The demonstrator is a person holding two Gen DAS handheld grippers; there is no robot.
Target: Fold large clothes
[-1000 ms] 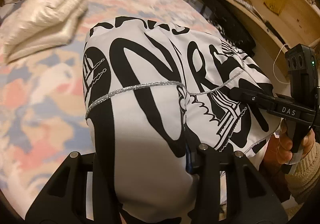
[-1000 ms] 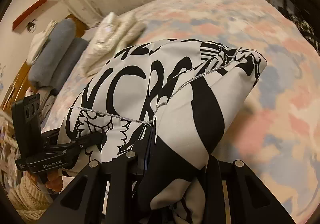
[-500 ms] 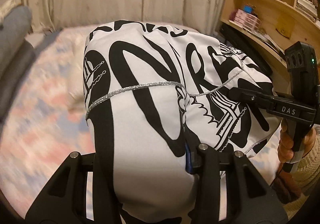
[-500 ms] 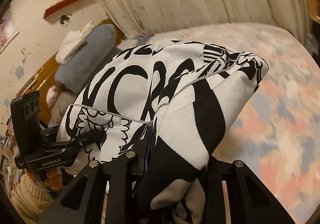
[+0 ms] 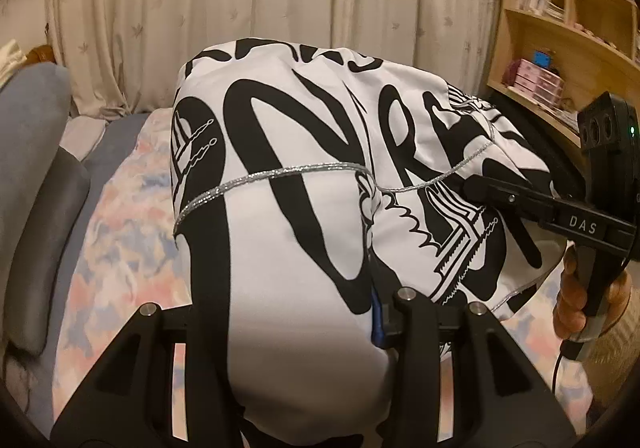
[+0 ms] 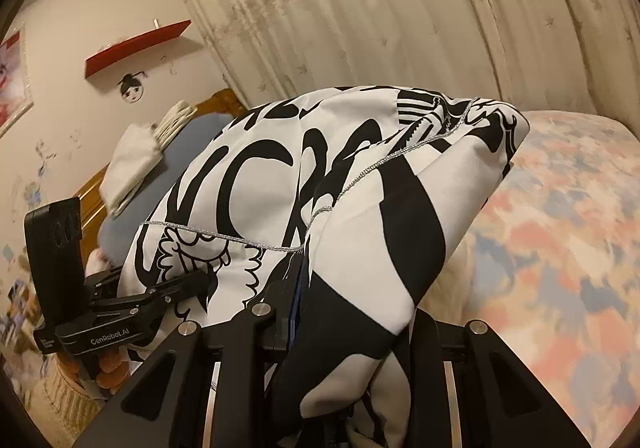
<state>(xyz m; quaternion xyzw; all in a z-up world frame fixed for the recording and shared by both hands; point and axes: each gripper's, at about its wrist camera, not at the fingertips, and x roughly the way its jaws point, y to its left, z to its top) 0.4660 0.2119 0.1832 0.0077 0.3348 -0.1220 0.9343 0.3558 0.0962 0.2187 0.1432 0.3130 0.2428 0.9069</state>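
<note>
while both jaws grip the garment (image 5: 304, 208), curtains (image 5: 260, 8) back the bed (image 6: 560, 228).

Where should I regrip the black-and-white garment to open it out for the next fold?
Probably the silver-trimmed hem of the garment, at its free left corner, coming from the left over the bed. That edge lies exposed and taut, while both grippers pinch bunched fabric in their jaws.

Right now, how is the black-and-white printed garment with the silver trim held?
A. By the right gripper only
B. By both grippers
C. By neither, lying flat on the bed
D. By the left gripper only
B: the black-and-white printed garment is clamped in the left gripper and in the right gripper.
</note>
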